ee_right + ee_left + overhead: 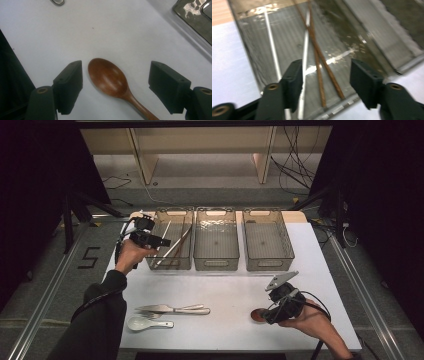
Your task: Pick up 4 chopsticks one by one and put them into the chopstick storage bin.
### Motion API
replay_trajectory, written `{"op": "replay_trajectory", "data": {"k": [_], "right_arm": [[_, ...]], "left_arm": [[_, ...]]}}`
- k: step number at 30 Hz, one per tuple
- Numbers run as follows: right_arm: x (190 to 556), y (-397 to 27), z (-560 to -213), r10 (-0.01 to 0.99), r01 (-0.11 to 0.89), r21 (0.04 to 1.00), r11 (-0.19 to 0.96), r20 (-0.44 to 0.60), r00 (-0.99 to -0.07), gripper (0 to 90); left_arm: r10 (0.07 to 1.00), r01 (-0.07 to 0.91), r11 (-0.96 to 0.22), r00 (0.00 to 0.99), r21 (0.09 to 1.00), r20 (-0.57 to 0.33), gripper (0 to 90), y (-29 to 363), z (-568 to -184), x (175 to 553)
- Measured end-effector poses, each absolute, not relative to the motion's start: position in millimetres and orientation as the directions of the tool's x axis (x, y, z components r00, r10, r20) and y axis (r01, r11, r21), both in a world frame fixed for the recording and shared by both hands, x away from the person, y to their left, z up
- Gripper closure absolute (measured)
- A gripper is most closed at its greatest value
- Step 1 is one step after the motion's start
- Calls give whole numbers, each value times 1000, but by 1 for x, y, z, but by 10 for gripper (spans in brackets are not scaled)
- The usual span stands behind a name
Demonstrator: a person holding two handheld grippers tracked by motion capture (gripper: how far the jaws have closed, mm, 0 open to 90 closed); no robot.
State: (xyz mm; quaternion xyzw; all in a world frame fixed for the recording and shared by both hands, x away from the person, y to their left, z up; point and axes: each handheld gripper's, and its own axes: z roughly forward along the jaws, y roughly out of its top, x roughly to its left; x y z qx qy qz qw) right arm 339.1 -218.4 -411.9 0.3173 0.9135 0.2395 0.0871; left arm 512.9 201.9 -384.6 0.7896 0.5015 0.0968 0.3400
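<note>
My left gripper [166, 241] hovers open above the left clear bin [175, 210] at the back of the white table. In the left gripper view its jaws [325, 80] stand apart with nothing between the pads. Below them, on the bin's floor, lie a pair of brown wooden chopsticks [322, 65] and pale metal chopsticks [305, 50]. My right gripper [263, 312] sits low at the table's front right, open. A brown wooden spoon [107, 77] lies on the table with its bowl between the spread jaws [115, 85]; neither pad touches it.
Two more clear bins, middle [216, 211] and right [263, 211], stand beside the left one. A metal knife and fork with pale handles [172, 309] and a white soup spoon [145, 323] lie at the front left. The table edge runs close behind my right hand.
</note>
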Motion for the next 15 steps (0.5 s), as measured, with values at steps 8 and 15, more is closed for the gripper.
{"op": "replay_trajectory", "data": {"k": [8,15], "right_arm": [[339,-218,-412,625,540,494,682,-9,-781,284],[339,-218,-412,624,538,493,683,-12,-782,284]], "left_arm": [[769,656,-327,603,680,-213,252,201,-377,476],[717,583,-411,681,701,-146,224,194,-375,447]]}}
